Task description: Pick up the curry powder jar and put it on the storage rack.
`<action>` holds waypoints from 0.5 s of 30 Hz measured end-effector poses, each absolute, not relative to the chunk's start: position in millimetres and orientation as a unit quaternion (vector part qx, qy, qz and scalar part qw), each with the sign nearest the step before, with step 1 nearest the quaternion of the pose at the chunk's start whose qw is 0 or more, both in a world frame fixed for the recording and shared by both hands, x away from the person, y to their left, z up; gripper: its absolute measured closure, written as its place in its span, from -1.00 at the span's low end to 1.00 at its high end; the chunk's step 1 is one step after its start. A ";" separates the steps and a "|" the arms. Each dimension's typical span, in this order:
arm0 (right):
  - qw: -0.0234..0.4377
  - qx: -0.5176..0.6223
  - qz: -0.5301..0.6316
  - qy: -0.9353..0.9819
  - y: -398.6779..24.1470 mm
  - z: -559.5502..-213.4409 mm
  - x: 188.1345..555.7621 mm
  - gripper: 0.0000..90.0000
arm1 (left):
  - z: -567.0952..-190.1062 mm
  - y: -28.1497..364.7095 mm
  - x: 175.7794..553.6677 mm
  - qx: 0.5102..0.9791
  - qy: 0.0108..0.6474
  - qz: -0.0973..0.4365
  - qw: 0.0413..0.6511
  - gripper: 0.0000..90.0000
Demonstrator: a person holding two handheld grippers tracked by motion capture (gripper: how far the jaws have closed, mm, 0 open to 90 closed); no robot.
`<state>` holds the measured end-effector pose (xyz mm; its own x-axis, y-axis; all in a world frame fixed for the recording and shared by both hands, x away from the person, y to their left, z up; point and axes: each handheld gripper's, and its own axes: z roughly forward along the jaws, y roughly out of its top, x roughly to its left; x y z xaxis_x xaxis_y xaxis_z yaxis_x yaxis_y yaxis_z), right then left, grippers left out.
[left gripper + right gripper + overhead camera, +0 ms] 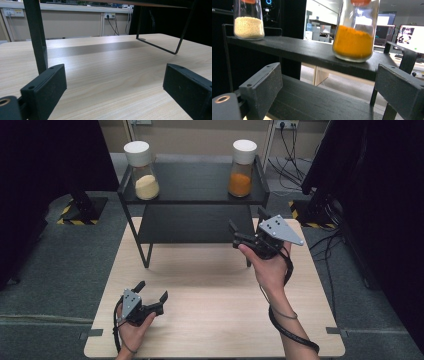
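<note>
Two glass flasks with white caps stand on the top board of a black shelf (192,200): one with pale beige grains (142,169) at its left end, one with orange powder (242,167) at its right end. My right gripper (247,226) is raised in front of the shelf's right side, below the orange flask (354,32), open with nothing between its jaws. The beige flask (248,21) sits farther left in the right gripper view. My left gripper (151,291) rests low over the table's front left, open and empty, facing the shelf's leg (37,37).
The shelf stands on a light wooden table (210,295) and has a lower board (317,100). Black stands and cables flank the table on the floor. Wall sockets with cables (110,17) lie beyond the table.
</note>
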<state>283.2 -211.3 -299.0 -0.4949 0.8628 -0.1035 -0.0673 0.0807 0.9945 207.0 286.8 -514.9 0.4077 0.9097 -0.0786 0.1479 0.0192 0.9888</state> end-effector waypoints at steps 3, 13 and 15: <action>0.388 0.319 0.596 0.626 -212.9 -304.2 281.0 -0.82 | -515.1 286.6 207.1 0.615 0.430 0.335 0.570 -0.90; 0.382 0.319 0.595 0.631 -218.4 -322.0 270.2 -0.82 | -515.3 286.0 206.7 0.615 0.429 0.336 0.570 -0.90; 0.380 0.320 0.594 0.633 -218.9 -325.3 268.6 -0.82 | -515.2 286.1 206.8 0.615 0.429 0.336 0.570 -0.90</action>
<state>268.6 -218.9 -325.3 -0.5065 0.8563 -0.1009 -0.0471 0.0893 0.9949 206.8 286.1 -515.2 0.4063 0.9107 -0.0749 0.1449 0.0167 0.9893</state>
